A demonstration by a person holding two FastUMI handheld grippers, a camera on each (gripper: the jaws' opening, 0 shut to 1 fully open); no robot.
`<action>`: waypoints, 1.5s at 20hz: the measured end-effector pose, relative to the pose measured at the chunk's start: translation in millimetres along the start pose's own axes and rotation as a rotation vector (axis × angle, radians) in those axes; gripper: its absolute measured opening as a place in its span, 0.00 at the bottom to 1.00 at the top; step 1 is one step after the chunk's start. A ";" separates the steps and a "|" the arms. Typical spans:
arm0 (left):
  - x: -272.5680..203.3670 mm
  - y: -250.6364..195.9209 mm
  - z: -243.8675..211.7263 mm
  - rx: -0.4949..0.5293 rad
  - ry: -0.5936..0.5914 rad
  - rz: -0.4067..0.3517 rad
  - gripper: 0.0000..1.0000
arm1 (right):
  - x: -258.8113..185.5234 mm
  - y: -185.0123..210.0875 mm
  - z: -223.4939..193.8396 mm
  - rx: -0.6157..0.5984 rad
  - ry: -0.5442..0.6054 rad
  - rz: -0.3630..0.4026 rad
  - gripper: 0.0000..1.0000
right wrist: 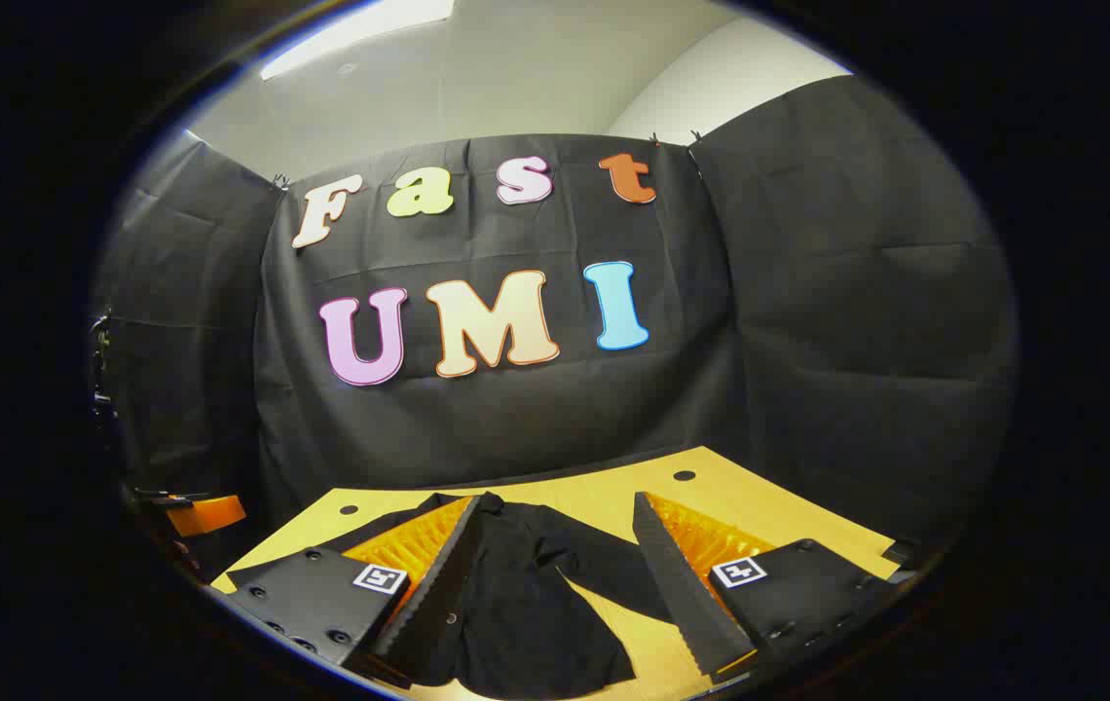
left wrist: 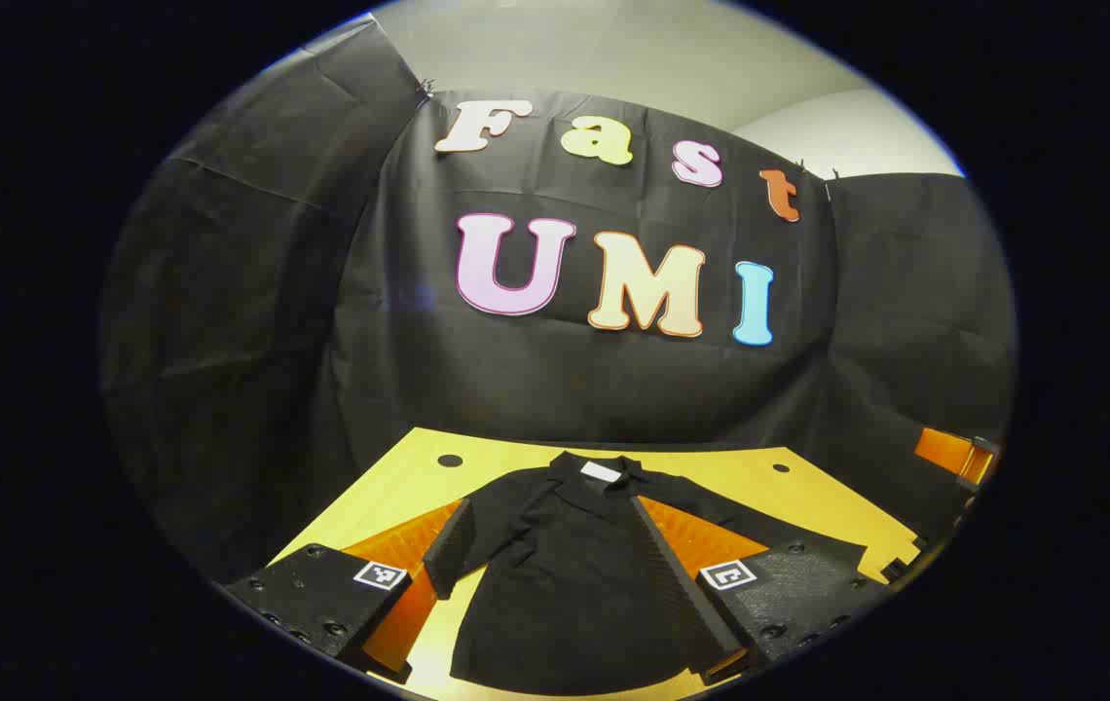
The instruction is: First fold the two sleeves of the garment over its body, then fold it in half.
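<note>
A black collared garment [left wrist: 565,584] lies flat on the yellow table [left wrist: 399,477], its collar with a white label [left wrist: 602,472] at the far end. One sleeve [left wrist: 477,545] rests bent beside the body. The other sleeve [left wrist: 769,531] runs out to the right behind a finger. My left gripper [left wrist: 550,501] hangs open over the hem side, the garment's body showing between its wide-spread fingers. In the right gripper view the garment [right wrist: 516,604] sits toward the left with a sleeve [right wrist: 604,570] spread rightward. My right gripper [right wrist: 555,497] is open too, holding nothing.
The yellow table [right wrist: 711,487] has small round holes [left wrist: 450,460] [right wrist: 684,475] near its far corners. The booth's black cloth wall closes the back and sides. An orange part [left wrist: 949,453] shows at the right edge, another orange part [right wrist: 204,513] at the left edge.
</note>
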State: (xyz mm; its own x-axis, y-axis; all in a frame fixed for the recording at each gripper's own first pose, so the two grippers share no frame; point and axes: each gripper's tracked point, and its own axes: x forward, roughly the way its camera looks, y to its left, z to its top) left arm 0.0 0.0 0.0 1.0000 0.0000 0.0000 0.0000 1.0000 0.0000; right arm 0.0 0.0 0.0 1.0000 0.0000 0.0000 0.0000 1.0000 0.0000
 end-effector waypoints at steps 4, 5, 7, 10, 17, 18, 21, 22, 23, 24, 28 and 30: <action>5.2 7.5 -8.2 -0.026 0.030 0.021 0.93 | 11.3 6.5 -6.3 0.002 0.016 0.003 0.97; 7.5 9.3 -7.4 -0.028 0.030 0.027 0.93 | 13.7 10.2 -7.0 0.001 0.022 0.010 0.98; 7.6 11.8 -7.9 -0.022 0.030 0.030 0.93 | 17.7 13.5 -8.2 -0.016 0.027 0.015 0.94; 8.1 15.1 -6.9 0.000 0.033 0.026 0.93 | 21.2 16.8 -8.8 -0.028 0.034 0.020 0.98; 5.9 13.6 -9.5 -0.027 0.041 0.019 0.92 | 20.1 11.7 -12.0 -0.014 0.039 0.011 0.98; 5.9 14.5 -8.9 -0.029 0.038 0.023 0.92 | 19.1 9.5 -13.6 -0.009 0.039 0.009 0.98; 5.0 20.4 -5.4 -0.032 0.024 0.049 0.93 | 17.4 2.4 -13.6 -0.008 0.033 -0.007 0.97; 3.8 23.8 -5.4 -0.031 0.020 0.058 0.93 | 17.4 0.8 -15.6 -0.010 0.038 -0.011 0.97; 2.4 26.8 -4.5 -0.030 0.019 0.064 0.93 | 17.4 -1.1 -17.0 -0.011 0.043 -0.013 0.94; 0.5 31.1 -4.7 -0.028 0.017 0.071 0.92 | 17.1 -3.4 -18.3 -0.011 0.046 -0.016 0.97; -1.2 41.9 -7.0 -0.018 0.019 0.102 0.92 | 18.2 -15.4 -22.3 -0.005 0.054 -0.038 0.97; -2.0 50.9 -6.4 -0.008 0.017 0.131 0.92 | 19.4 -27.0 -25.1 -0.005 0.057 -0.060 0.94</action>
State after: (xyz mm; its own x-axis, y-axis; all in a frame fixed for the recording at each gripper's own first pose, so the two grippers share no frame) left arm -2.0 50.9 -6.4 0.9913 0.1307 -0.0177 -0.1309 0.9914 -0.0066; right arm 19.4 -27.0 -25.1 0.9965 -0.0605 -0.0570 0.0602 0.9982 -0.0069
